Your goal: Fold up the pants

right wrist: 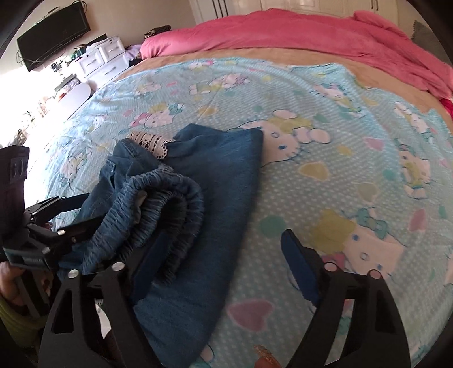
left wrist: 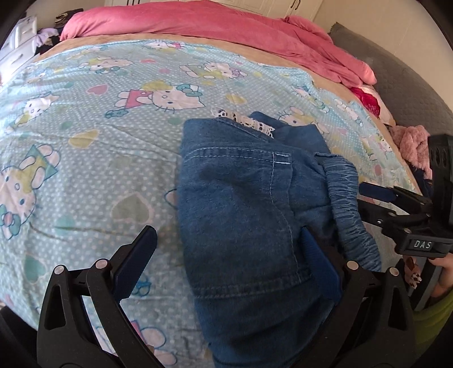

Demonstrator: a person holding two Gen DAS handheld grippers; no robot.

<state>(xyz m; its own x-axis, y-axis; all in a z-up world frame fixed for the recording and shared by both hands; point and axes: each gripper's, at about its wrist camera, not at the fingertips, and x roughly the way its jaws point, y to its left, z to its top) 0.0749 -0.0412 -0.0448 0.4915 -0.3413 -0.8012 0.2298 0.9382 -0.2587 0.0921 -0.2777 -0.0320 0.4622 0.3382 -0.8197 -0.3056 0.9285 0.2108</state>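
Folded jeans [left wrist: 249, 215] lie on cartoon bedsheet [left wrist: 85, 119], pink duvet [left wrist: 198, 22] beyond.

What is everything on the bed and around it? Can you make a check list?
Surface: cartoon cat bedsheet, wrinkled.
Job's things: denim pants bunched in a folded pile, elastic waistband curled on top, lace trim peeking out.
Clutter: pink blanket heaped along the far edge.
Grippers: left gripper open, astride the pants; right gripper open, one finger on the denim.
Cables: nothing seen clearly.
Surroundings: white drawers, black screen on the wall.
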